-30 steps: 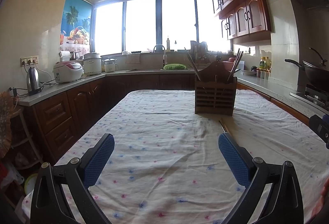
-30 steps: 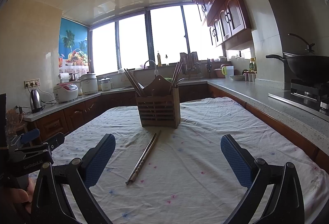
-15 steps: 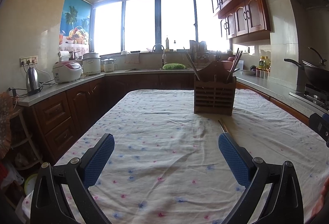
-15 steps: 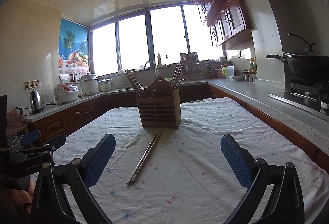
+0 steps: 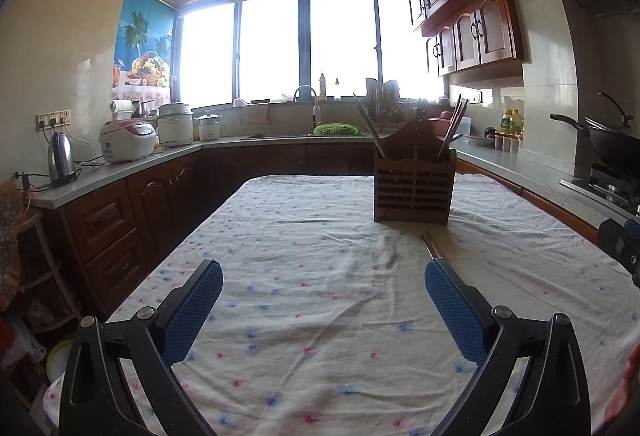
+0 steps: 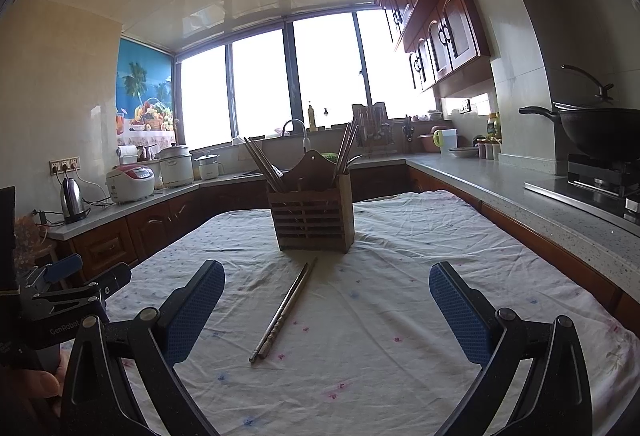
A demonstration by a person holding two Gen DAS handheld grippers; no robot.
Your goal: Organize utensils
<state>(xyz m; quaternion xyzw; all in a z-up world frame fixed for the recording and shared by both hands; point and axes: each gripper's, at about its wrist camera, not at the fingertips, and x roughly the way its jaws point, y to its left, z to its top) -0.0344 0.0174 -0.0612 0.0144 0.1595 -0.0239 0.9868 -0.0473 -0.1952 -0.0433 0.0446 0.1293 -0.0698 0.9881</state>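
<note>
Right wrist view: right gripper (image 6: pixel 327 290) is hovering level over the worktop (image 6: pixel 400 316), fingers released, chopsticks (image 6: pixel 285 309) lying between them before the holder (image 6: pixel 312 213). Left gripper (image 5: pixel 323 292) is hovering released too, reading "GenRobot".

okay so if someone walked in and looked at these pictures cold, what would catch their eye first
Probably the wooden utensil holder standing upright mid-table on the flowered tablecloth, with chopsticks leaning out of both ends. Next, the loose pair of chopsticks lying flat on the cloth just in front of it, between the fingers of the open right gripper. The open left gripper hovers over bare cloth to the left, and bright windows glare behind.
</note>
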